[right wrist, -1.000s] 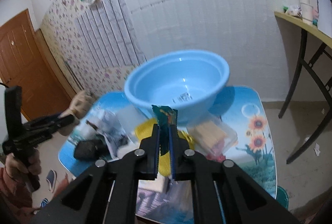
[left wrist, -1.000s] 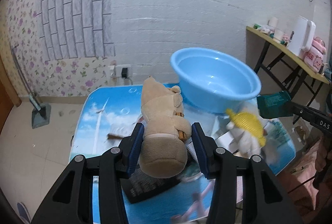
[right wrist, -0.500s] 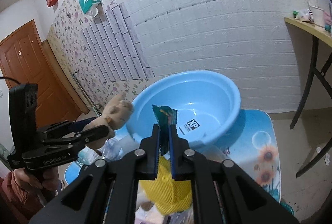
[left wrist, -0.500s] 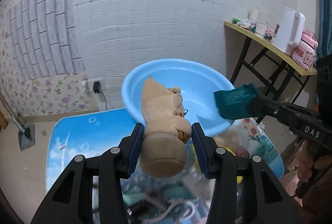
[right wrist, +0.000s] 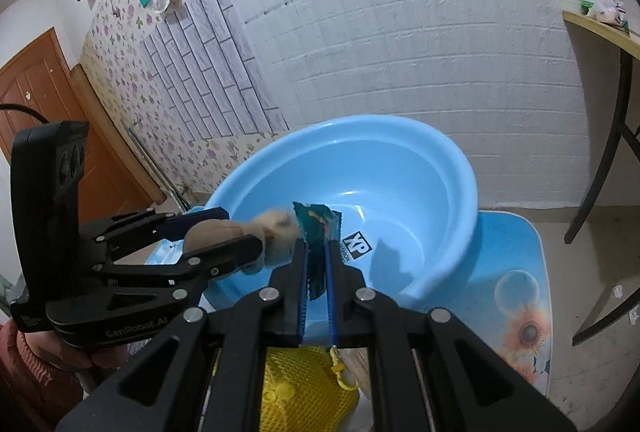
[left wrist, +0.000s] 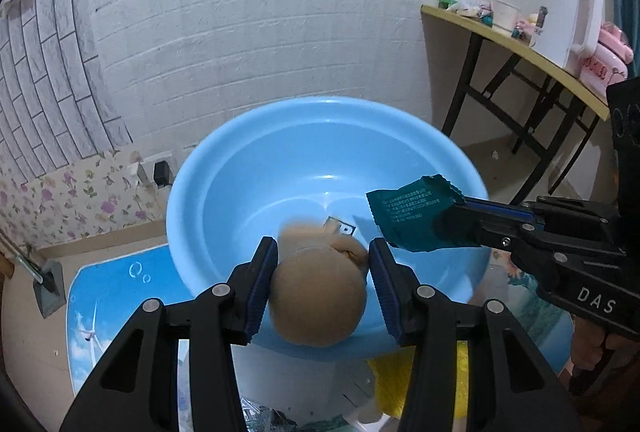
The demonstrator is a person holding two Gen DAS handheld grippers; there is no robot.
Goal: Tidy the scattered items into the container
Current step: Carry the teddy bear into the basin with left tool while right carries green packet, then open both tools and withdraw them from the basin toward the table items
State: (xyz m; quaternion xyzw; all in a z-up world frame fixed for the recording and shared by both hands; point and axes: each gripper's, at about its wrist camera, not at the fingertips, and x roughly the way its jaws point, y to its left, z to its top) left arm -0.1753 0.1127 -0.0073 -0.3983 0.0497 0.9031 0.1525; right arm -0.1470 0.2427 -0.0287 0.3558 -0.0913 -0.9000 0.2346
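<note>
A large light-blue basin (left wrist: 256,168) stands on the table. My left gripper (left wrist: 324,248) is shut on a tan plush toy (left wrist: 318,296), which hangs over the basin's near rim with its head tipped forward and blurred. My right gripper (right wrist: 316,248) is shut on a dark green sachet (right wrist: 316,224) and holds it above the basin's inside (right wrist: 400,160). In the left wrist view the sachet (left wrist: 408,216) sticks out of the right gripper (left wrist: 452,220), just right of the plush. The right wrist view shows the left gripper (right wrist: 240,228) with the plush (right wrist: 224,232) at the basin's left edge.
The table (right wrist: 512,272) has a blue printed cover with sunflowers. A yellow mesh item (right wrist: 304,392) lies below my right gripper, near the table's front. A side desk (left wrist: 500,40) with a white kettle (left wrist: 568,20) stands at the right wall. A person's sleeve (right wrist: 36,364) shows at lower left.
Both grippers have travelled from over the cluttered table to above the basin, which now fills the middle of both views. The plush has tipped forward. Both grips are unchanged.
</note>
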